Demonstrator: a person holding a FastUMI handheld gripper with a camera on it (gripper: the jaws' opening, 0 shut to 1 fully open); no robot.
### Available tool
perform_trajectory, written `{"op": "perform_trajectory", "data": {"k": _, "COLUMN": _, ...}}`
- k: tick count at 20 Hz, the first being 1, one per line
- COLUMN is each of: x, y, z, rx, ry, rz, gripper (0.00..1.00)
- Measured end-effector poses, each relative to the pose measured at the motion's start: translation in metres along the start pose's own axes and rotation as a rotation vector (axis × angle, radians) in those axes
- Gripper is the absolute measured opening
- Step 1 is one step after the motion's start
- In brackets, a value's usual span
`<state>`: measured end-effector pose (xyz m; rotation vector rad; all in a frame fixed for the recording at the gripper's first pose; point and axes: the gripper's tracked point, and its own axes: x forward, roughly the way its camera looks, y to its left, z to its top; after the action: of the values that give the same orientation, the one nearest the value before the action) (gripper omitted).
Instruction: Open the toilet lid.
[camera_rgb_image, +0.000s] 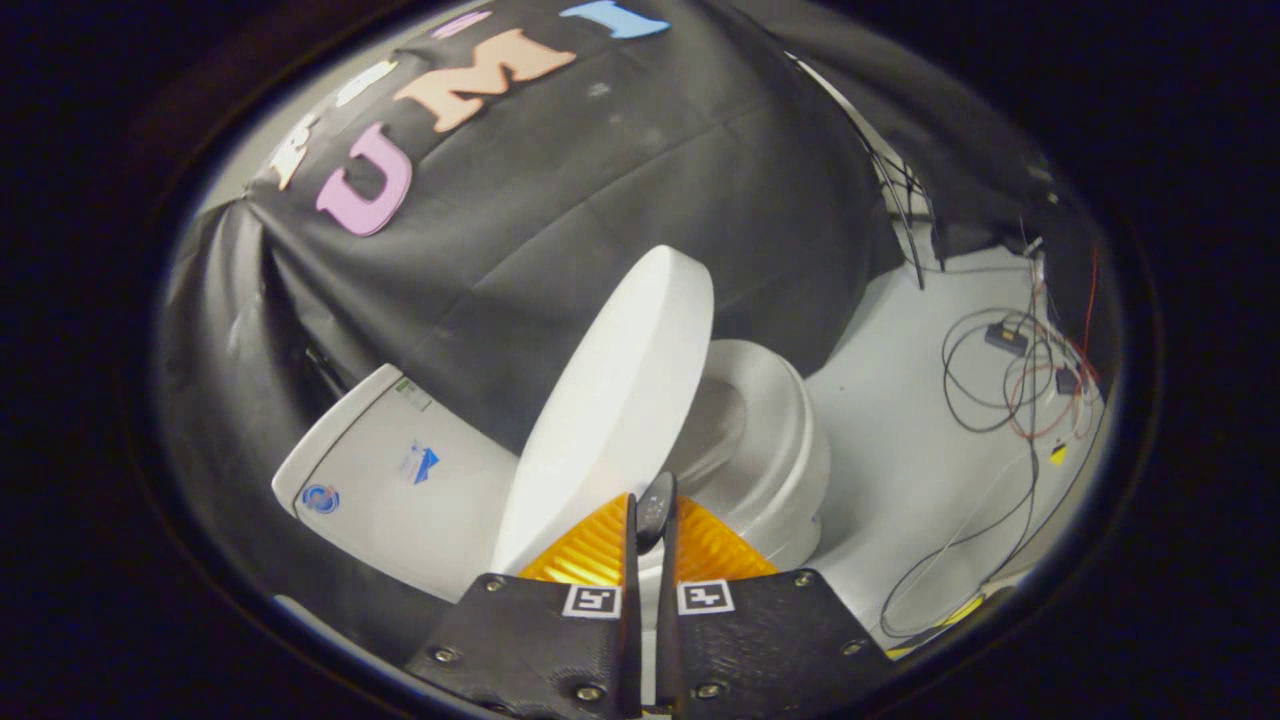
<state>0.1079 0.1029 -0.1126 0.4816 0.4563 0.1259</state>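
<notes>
The white toilet lid (610, 400) stands raised off the seat, tilted up toward the tank (400, 480). The seat and bowl (770, 440) lie uncovered beside it, beyond the fingers. My gripper (652, 515) is at the lid's front rim, its two fingers drawn close together. A thin strip of the white rim shows between them, so the fingers appear to pinch the lid's edge.
The black cloth wall (620, 200) hangs close behind the toilet. Past the bowl, loose black and red cables with small boxes (1010, 380) lie on the pale floor (900, 450).
</notes>
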Motion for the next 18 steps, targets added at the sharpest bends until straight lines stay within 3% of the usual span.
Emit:
{"op": "perform_trajectory", "data": {"k": 5, "x": -0.016, "y": 0.037, "z": 0.020, "rx": -0.135, "ry": -0.040, "rz": 0.026, "gripper": 0.06}}
{"op": "perform_trajectory", "data": {"k": 13, "x": -0.022, "y": 0.059, "z": 0.027, "rx": -0.126, "ry": -0.059, "rz": 0.044, "gripper": 0.06}}
{"op": "perform_trajectory", "data": {"k": 18, "x": -0.022, "y": 0.072, "z": 0.028, "rx": -0.212, "ry": -0.097, "rz": 0.025, "gripper": 0.06}}
